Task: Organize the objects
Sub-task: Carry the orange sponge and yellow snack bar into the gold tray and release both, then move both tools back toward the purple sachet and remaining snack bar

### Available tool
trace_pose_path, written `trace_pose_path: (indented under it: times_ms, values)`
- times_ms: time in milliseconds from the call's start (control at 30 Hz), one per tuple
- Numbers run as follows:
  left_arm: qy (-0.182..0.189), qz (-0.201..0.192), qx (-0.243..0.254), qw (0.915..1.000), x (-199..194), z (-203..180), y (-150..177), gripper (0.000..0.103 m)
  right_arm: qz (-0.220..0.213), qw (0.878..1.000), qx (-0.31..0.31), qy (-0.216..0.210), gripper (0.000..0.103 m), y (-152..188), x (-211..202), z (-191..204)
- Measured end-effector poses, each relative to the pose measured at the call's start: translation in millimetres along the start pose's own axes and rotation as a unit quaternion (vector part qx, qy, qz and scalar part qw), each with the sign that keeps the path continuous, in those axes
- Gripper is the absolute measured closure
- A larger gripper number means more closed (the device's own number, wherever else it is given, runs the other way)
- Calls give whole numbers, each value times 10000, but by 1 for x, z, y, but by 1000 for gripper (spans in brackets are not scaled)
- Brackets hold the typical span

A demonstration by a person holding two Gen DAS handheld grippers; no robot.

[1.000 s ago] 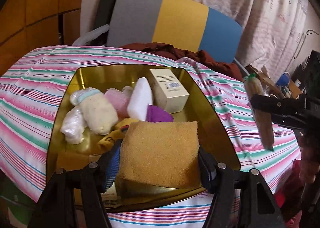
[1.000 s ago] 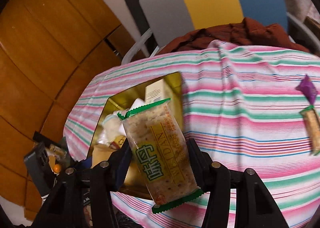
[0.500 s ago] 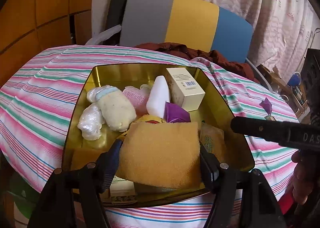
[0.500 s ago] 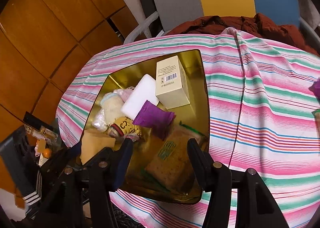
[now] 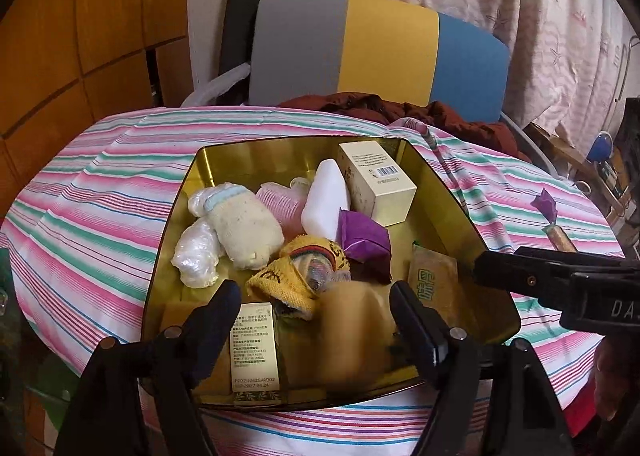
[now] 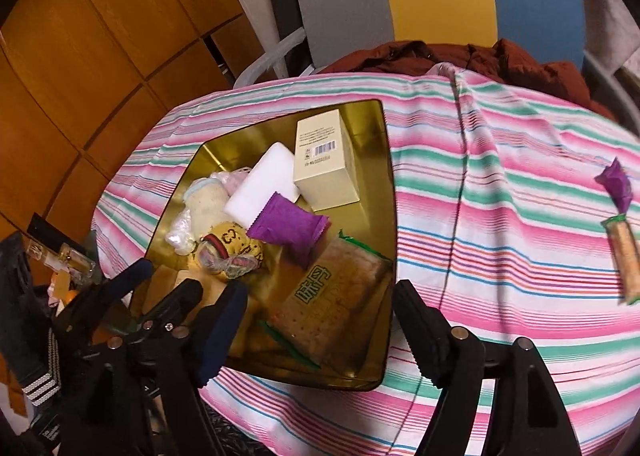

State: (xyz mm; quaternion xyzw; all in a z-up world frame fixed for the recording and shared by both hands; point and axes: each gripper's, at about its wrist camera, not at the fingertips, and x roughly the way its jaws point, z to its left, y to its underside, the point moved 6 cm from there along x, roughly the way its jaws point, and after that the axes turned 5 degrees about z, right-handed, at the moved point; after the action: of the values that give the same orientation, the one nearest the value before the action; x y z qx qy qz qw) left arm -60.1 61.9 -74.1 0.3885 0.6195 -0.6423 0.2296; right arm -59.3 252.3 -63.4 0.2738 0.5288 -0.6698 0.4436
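A gold tray (image 5: 444, 192) on the striped tablecloth holds several items: a cream box (image 5: 376, 184), a white bar (image 5: 326, 200), a purple packet (image 5: 362, 238), rolled socks (image 5: 244, 228) and a labelled box (image 5: 254, 352). My left gripper (image 5: 314, 296) is open over the tray's near edge. Between its fingers a tan sponge (image 5: 352, 332) shows blurred, loose in the tray. My right gripper (image 6: 320, 294) is open above the tray's near right corner. Under it the cracker packet (image 6: 332, 296) lies flat in the tray. Each gripper appears in the other's view.
Out on the tablecloth (image 6: 500, 196) to the right lie a purple wrapped sweet (image 6: 616, 184) and a cracker bar (image 6: 624, 256). A grey, yellow and blue chair (image 5: 380, 52) with a dark red garment stands behind the table. Wooden panels stand on the left.
My left gripper has opened and let go of the sponge, which drops into the tray. The right gripper earlier released the cracker packet into the tray and stays open.
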Motion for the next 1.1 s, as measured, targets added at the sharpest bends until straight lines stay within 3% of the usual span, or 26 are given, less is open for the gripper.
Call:
trace_pose_path:
  times_ms: [400,767,1100]
  values:
    - [-20,-21,74,10000,-3,-6,0,24,-120,9997,-26,232,13,4,-7,-7]
    - [-7,-7,185,9998,-2,-13,-2,24,-319,9966,-18,762,1,3,-15,-26]
    - [-17,12,331,9994,-1,-21,-5,24,-288,9939,71,1061,0,3,-16,-49]
